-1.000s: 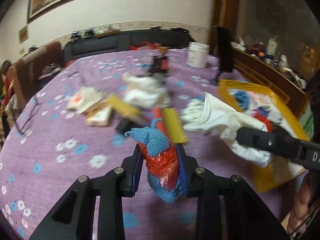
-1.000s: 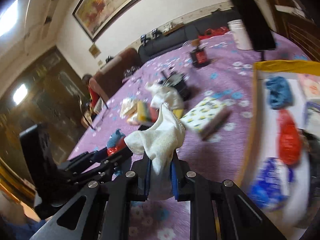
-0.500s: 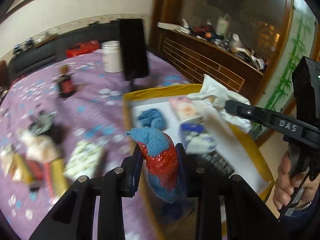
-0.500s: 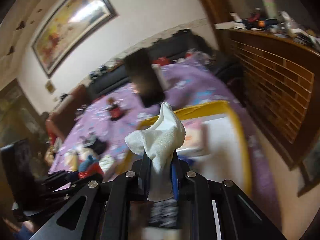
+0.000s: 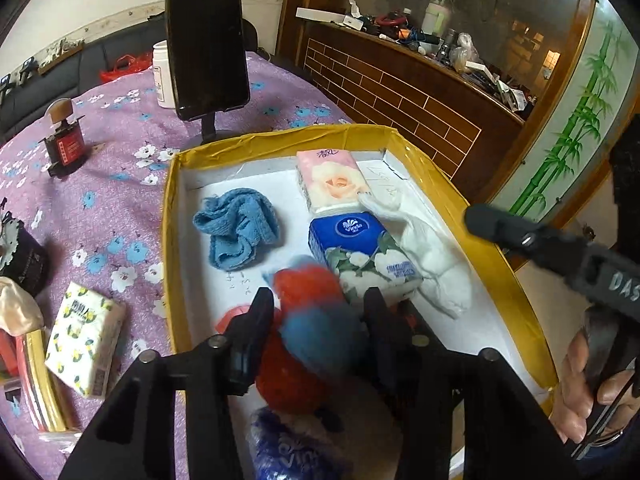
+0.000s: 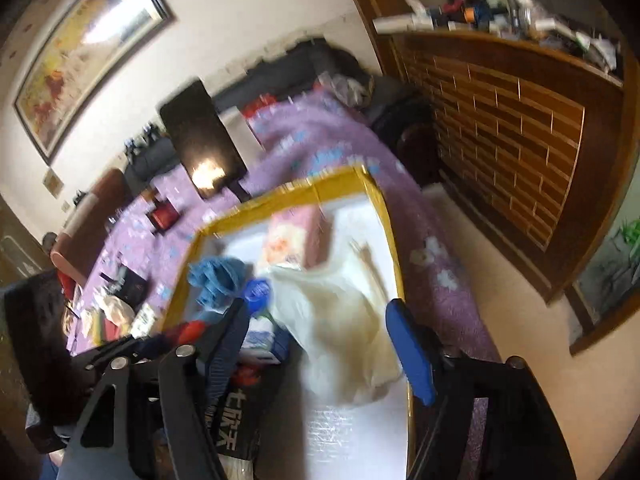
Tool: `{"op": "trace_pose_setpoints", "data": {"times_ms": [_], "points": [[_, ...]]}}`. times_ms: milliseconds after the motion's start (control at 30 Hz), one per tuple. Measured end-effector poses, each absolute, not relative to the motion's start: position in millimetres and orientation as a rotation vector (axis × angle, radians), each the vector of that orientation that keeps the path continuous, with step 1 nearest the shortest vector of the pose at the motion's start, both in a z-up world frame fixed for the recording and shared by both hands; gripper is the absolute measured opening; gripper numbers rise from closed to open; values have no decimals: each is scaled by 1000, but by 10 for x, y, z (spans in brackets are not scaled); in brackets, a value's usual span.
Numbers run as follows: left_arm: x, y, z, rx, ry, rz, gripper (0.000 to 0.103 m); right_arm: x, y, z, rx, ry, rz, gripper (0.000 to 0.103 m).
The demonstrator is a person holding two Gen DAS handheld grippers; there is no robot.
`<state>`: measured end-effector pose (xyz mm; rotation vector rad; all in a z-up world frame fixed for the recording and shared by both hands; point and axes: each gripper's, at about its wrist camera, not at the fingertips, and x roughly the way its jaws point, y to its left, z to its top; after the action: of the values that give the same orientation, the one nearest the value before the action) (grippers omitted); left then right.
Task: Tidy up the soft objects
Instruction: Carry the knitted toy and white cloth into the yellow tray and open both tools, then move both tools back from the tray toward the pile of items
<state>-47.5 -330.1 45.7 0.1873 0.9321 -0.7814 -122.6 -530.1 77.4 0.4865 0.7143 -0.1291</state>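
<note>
A yellow-rimmed box (image 5: pixel 280 142) with a white floor holds a blue cloth (image 5: pixel 236 228), a pink tissue pack (image 5: pixel 334 180), a blue Vinda tissue pack (image 5: pixel 362 256) and a white cloth (image 5: pixel 434 260). My left gripper (image 5: pixel 318 316) is open over the box; the red and blue bundle (image 5: pixel 316 316) is blurred between its spread jaws, and contact cannot be told. My right gripper (image 6: pixel 316 344) is open above the white cloth (image 6: pixel 340 336), which lies in the box (image 6: pixel 288 194). Its arm (image 5: pixel 560 252) reaches in from the right.
A black phone on a stand (image 5: pixel 206 40) stands behind the box on the purple flowered cover (image 5: pixel 120 152). A yellow-patterned tissue pack (image 5: pixel 86 332), a small red-black item (image 5: pixel 64 140) and a white jar (image 5: pixel 162 74) lie left. A wooden cabinet (image 5: pixel 420 92) is at right.
Both grippers swung from the cluttered table to over the box and opened. The white cloth dropped from the right gripper into the box. The left jaws spread around the red and blue bundle.
</note>
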Motion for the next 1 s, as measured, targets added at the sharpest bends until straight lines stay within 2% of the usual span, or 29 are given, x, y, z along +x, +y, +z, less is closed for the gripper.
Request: {"op": "trace_pose_setpoints", "data": {"times_ms": [33,100,433,1000], "points": [[-507,-3260,476,189,926,-778,54,-1282,-5285,811,493,687,-135,75],[-555,-3167,522,177,909,-773,57,-1379,-5238,859,519,642,-122,75],[-734,-2196,654,63,851,-688,58,-1331,-4261,985,387,619,87,75],[-544,-514,188,-39,878,-325,59,-878,-3041,803,324,764,274,76]]}}
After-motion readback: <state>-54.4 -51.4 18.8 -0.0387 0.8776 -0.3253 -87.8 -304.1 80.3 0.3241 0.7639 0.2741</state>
